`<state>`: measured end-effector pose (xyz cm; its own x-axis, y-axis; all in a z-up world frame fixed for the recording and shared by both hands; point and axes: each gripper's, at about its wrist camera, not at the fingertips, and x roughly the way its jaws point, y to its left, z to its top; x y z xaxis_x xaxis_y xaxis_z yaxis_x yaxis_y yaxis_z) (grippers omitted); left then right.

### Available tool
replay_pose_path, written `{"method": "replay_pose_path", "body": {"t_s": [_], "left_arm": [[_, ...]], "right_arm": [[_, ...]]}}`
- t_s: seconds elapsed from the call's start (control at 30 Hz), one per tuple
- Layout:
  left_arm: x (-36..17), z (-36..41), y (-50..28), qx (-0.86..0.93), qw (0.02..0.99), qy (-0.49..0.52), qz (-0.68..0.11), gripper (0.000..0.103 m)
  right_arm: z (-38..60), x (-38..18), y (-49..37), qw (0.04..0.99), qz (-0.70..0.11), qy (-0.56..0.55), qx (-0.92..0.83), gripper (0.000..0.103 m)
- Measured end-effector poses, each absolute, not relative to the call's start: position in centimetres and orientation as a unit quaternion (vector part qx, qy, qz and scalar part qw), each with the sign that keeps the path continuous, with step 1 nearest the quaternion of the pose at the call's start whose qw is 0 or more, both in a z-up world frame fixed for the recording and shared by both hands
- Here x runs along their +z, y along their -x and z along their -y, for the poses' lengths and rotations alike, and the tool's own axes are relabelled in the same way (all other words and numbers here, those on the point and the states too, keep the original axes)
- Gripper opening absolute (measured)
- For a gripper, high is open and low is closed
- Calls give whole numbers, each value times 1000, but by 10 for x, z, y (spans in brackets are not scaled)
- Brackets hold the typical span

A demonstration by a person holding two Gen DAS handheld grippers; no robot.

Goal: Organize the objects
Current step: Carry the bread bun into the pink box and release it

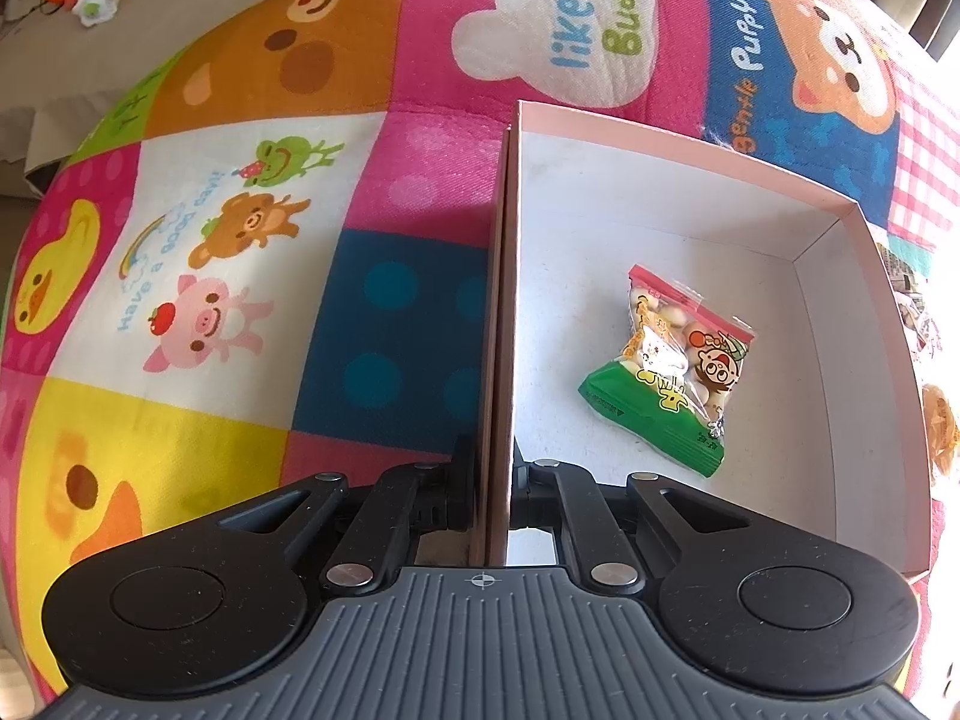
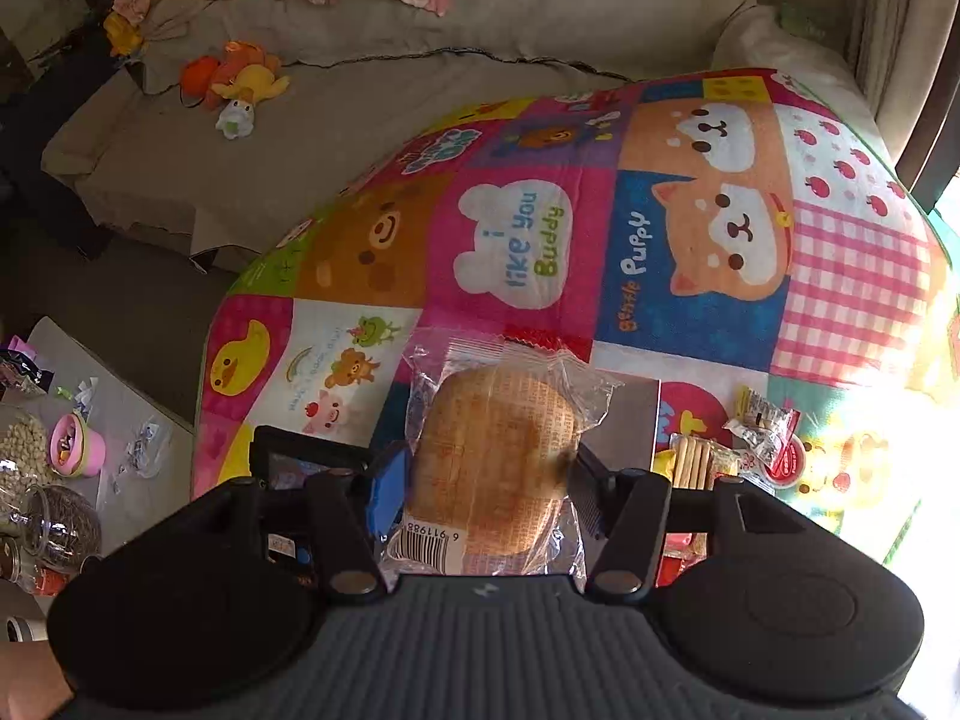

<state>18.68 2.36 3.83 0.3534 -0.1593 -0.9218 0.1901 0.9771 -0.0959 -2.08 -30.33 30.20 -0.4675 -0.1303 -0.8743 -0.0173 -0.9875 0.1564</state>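
My left gripper [image 1: 493, 480] is shut on the left wall of a pink cardboard box [image 1: 690, 147] that lies on the patchwork quilt. Inside the box, a small snack packet [image 1: 672, 360] with a green bottom and cartoon print lies on the white floor [image 1: 570, 252]. In the right wrist view my right gripper [image 2: 489, 471] is shut on a wrapped bread bun [image 2: 498, 450], held up above the quilt. Its clear wrapper shows a barcode near my palm. Part of the box [image 2: 630, 414] shows just behind the bun.
The quilt [image 2: 600, 228] covers a low surface. Loose snacks lie at its right: a biscuit-stick packet [image 2: 696, 459], small sachets [image 2: 762, 420], a red-lidded cup [image 2: 786, 462]. A side table [image 2: 90, 396] at the left holds jars and a pink cup [image 2: 75, 444]. Plush toys [image 2: 240, 84] lie on the sofa.
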Motion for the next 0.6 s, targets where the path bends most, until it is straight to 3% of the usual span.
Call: {"method": "replay_pose_path", "body": {"t_s": [0.1, 0.23, 0.6], "left_arm": [[38, -24, -185, -103, 824, -10, -557, 10], [38, -24, -183, -104, 827, -14, -553, 10], [38, -22, -181, -89, 829, -12, -552, 9]], "right_arm": [[314, 302, 35, 46, 69, -506, -858, 57], [322, 302, 46, 48, 77, -487, -869, 79], [261, 261, 26, -23, 78, -508, -858, 84]]}}
